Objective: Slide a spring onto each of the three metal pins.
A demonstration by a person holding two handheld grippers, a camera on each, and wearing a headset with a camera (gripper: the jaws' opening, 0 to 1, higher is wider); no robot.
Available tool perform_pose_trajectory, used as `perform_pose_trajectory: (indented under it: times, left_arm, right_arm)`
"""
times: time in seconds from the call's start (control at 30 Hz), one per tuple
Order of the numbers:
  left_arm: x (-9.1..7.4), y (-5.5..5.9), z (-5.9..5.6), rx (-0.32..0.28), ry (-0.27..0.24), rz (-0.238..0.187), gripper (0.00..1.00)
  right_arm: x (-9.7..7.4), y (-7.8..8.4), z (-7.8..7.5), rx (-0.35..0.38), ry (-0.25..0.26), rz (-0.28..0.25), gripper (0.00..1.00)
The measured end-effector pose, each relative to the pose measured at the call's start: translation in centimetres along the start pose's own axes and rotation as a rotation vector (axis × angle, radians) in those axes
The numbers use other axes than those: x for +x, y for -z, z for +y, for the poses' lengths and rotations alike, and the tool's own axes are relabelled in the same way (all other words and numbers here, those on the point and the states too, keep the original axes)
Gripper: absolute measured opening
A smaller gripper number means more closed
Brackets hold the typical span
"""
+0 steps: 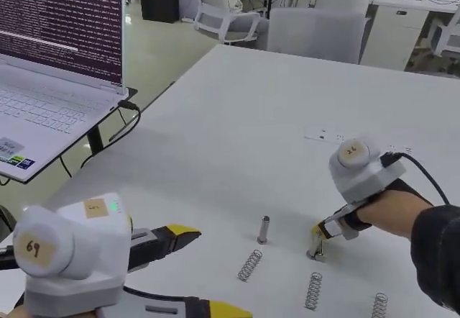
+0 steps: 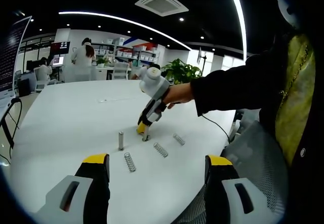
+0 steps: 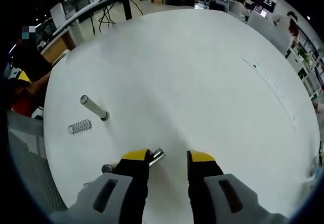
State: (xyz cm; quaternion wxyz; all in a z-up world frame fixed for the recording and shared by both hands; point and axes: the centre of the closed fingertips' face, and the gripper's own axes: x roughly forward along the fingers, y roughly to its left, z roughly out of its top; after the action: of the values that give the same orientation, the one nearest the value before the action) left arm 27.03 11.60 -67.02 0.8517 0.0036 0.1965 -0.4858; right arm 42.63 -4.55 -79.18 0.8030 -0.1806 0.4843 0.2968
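Observation:
Two short metal pins stand on the white table (image 1: 237,116): one pin (image 1: 264,229) (image 2: 121,140) (image 3: 93,107) is free, the other pin (image 1: 316,250) (image 2: 146,136) (image 3: 158,156) sits at my right gripper's tips. My right gripper (image 1: 320,232) (image 2: 142,128) (image 3: 168,156) is open; that pin leans against the inner side of its left jaw. Three springs lie flat nearby: the left spring (image 1: 249,264) (image 2: 130,161) (image 3: 79,126), the middle spring (image 1: 313,291) (image 2: 160,149), and the right spring (image 1: 379,305) (image 2: 178,139). My left gripper (image 1: 208,269) (image 2: 157,163) hovers open at the near left, short of the springs.
An open laptop (image 1: 50,80) rests on a stand off the table's left edge, with a black cable (image 1: 126,124) hanging beside it. A small white strip (image 1: 323,136) lies farther back on the table. Office chairs (image 1: 223,16) and desks stand behind.

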Motion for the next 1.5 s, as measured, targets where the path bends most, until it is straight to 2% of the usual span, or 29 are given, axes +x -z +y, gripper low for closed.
perform_pose_trajectory:
  times: [0.43, 0.8, 1.2, 1.5]
  left_arm:
    - [0.0, -0.1, 0.0, 0.002, 0.002, -0.003, 0.73]
    - [-0.1, -0.2, 0.1, -0.003, 0.0, -0.01, 0.72]
    - [-0.3, -0.2, 0.2, -0.006, -0.004, -0.015, 0.72]
    - [-0.3, -0.2, 0.2, -0.004, -0.007, -0.019, 0.72]
  right_arm:
    - [-0.4, 1.0, -0.3, -0.024, 0.022, 0.03, 0.25]
    - [-0.7, 2.0, -0.9, -0.067, 0.047, 0.089, 0.14]
    - [-0.4, 2.1, -0.8, -0.045, 0.036, 0.12, 0.09]
    - [-0.6, 2.1, -0.6, -0.031, 0.014, 0.109, 0.06]
